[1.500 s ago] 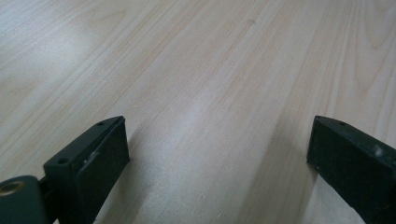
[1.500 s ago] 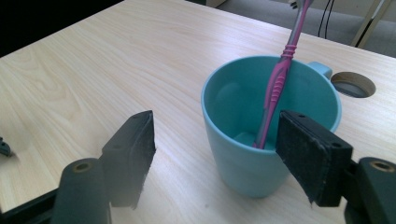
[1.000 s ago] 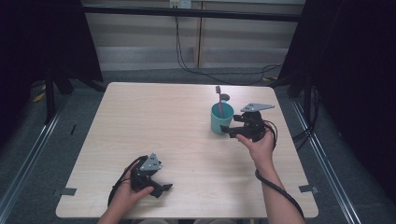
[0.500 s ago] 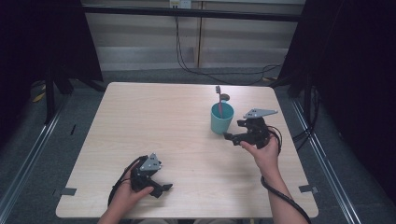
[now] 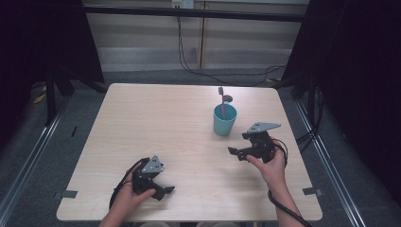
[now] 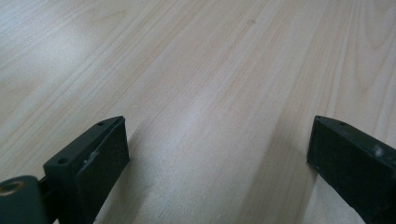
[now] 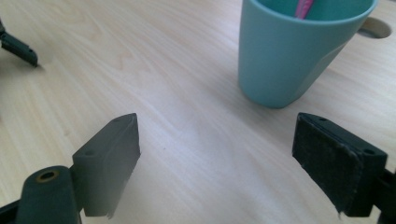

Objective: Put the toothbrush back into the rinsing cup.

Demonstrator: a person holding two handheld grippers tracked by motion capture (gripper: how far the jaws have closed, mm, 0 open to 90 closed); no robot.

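Note:
A teal cup stands upright on the right half of the wooden table, with a pink toothbrush standing in it, head up. My right gripper is a short way in front of the cup, apart from it, open and holding nothing. In the right gripper view the cup rises just beyond my open right gripper, and the toothbrush handle shows inside it. My left gripper rests low near the table's front left, open over bare wood.
A round hole in the tabletop lies just behind the cup. The left gripper's jaw tip shows far off in the right gripper view. Cables run along the floor behind the table.
My right gripper has drawn back from beside the cup toward the person and now sits lower and nearer the front. The left gripper has not moved.

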